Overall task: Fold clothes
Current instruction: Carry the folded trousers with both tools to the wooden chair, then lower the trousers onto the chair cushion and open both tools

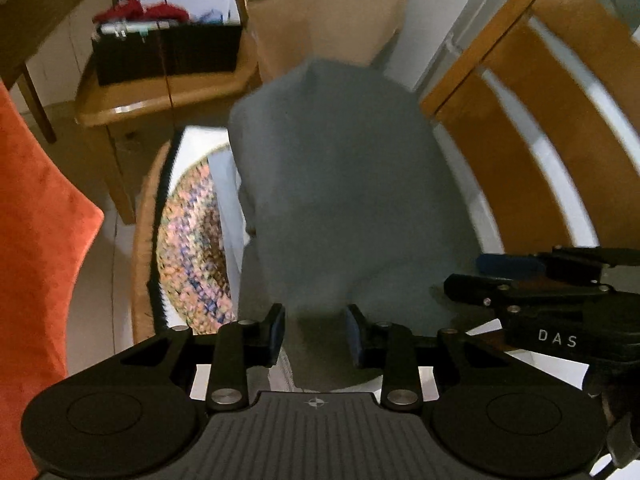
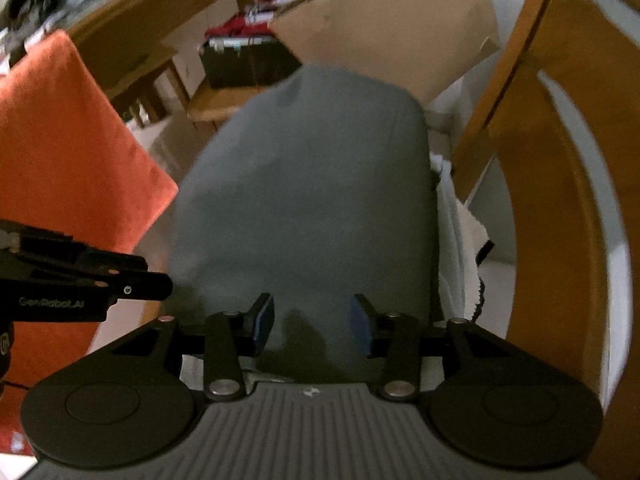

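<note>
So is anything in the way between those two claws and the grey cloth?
Nothing visible. The grey cloth already runs between the jaws of both the left gripper and the right gripper; whether the jaws actually pinch it is unclear.

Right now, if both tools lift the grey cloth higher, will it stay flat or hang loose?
Probably it hangs loose: the grey cloth already drapes with soft rounded edges. It looks light, since it bunches between the left tool. Sharp detail is blurred.
</note>
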A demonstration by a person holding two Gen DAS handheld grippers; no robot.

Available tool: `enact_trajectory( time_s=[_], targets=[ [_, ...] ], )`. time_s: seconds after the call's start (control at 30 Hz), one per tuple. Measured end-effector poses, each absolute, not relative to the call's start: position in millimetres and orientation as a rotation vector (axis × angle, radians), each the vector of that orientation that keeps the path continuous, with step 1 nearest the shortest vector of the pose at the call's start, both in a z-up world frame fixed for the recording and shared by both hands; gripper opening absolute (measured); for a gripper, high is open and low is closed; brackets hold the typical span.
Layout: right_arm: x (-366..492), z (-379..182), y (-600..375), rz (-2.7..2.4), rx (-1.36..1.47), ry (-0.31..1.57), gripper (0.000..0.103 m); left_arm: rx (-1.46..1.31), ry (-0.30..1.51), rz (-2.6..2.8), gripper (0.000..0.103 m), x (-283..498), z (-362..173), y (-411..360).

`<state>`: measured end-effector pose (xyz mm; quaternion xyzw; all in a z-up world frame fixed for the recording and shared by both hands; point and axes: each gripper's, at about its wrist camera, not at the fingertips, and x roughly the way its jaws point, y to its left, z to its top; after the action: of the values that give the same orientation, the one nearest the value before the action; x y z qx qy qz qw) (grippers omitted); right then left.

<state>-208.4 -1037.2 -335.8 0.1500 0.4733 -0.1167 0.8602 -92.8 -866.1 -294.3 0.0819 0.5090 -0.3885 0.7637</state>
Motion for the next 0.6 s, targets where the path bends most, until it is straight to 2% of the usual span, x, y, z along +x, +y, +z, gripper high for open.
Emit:
enact_trajectory(
  time_s=[0.1,0.3,0.37,0.6],
  targets=[
    [-214.4,-308.1,-1026.3,-0.261,0.324,0.96,0.059,0.151,1.074,-0.844,0.039,-97.7,-273.7,-853.2],
    [-231.7,-243.5,-993.7,-0.309,0.332,0.876,0.071,0.098,0.971,-0.895,0.058,-112.3,-206.0,-813.6],
    [-241.4,-221.0,-976.5,-0.329,0.327,0.85,0.081,0.106,0.938,-0.929,0.064,-121.8,-182.2,-797.3],
    [-279.9,-153.7,-911.2,-0.407,0.336,0.774,0.088,0.15,0.792,-1.009,0.077,-161.8,-116.2,-729.7]
  ],
)
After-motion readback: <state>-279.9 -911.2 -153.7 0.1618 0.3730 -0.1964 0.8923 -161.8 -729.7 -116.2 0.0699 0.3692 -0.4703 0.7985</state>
